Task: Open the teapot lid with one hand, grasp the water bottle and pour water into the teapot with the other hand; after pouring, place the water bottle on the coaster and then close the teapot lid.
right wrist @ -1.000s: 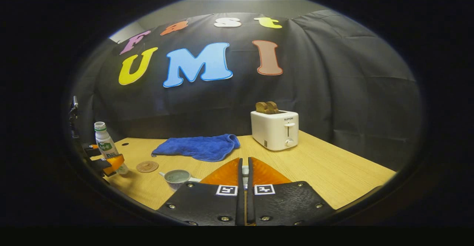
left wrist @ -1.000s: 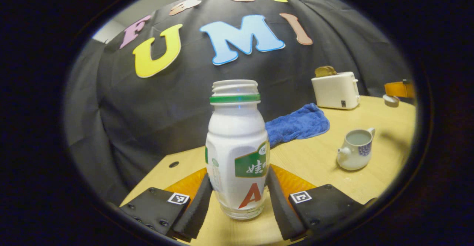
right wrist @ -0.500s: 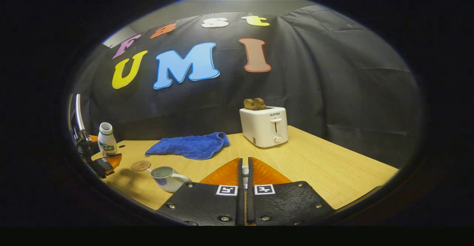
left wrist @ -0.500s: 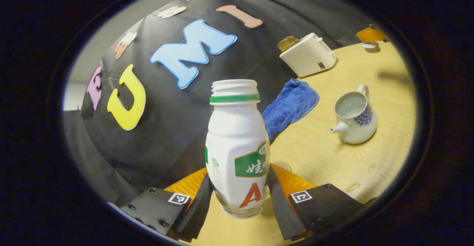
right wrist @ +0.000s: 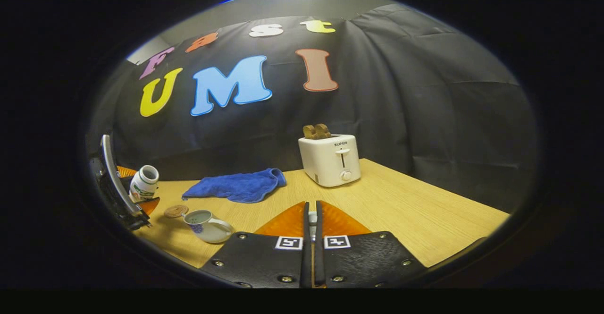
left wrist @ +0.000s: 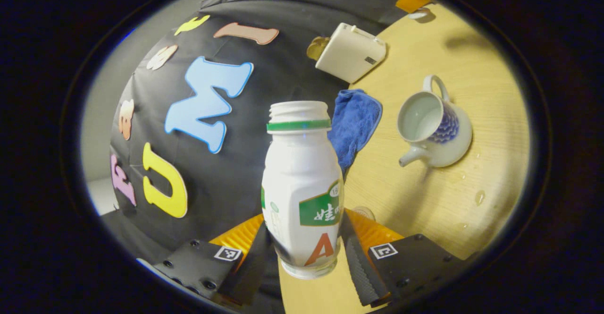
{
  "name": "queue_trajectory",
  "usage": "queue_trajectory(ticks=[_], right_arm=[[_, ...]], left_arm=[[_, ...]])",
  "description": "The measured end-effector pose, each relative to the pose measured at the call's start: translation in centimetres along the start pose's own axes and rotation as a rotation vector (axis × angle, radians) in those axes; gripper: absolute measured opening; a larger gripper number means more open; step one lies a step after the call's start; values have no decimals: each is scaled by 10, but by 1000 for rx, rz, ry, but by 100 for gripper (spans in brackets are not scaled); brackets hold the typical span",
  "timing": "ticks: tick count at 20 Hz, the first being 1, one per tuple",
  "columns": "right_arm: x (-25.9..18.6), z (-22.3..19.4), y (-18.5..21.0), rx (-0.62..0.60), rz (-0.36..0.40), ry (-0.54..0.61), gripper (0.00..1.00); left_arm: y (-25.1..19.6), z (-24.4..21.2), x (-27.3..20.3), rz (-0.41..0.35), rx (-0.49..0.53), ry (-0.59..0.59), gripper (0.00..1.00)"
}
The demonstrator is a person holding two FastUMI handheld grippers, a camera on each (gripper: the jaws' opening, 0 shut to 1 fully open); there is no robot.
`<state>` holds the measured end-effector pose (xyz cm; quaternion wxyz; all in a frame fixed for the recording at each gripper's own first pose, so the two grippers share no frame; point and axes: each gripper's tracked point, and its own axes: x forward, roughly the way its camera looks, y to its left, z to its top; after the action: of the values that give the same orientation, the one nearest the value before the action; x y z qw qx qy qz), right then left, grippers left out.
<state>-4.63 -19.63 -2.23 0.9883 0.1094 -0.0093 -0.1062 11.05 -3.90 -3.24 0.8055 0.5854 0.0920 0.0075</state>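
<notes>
So I've got the water bottle (left wrist: 302, 191) clamped in my left gripper (left wrist: 304, 257), both fingers squeezing it low on the body, cap off, tipped over toward the teapot (left wrist: 434, 127). The right gripper view shows the tilt best: the bottle's mouth leans toward the pot, which sits open on the table (right wrist: 415, 210) with the coaster (right wrist: 176, 211) just beside it. My right gripper (right wrist: 311, 219) is pinched closed with something small and pale between the fingers. I'd guess that's the teapot lid, but I can't tell for sure.

Stuff I'm worried about:

- Aim. The bottle mouth looks off to the side of the pot's opening rather than over it, so if I keep tipping without sliding across, water goes on the table. There are already a few droplets (left wrist: 479, 196) on the wood near the pot.
- Grip. I'm holding the bottle near its base, so as it tilts it could swivel or slip between the fingers.
- Bumping the teapot's rim with the bottle neck. It's small and looks light, so it'd probably scoot or tip.
- That blue towel (left wrist: 354, 125) is close behind the pot, so a splash could soak it.
</notes>
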Motion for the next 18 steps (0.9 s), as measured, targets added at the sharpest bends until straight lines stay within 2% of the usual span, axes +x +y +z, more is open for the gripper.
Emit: queue_trajectory(ticks=[10, 18], right_arm=[[-3, -6, -1, 36, 19, 13, 2], [-3, -6, -1, 42, 24, 16, 2]], left_arm=[[0, 4, 8, 33, 225, 19, 89], [0, 6, 7, 43, 317, 18, 89]])
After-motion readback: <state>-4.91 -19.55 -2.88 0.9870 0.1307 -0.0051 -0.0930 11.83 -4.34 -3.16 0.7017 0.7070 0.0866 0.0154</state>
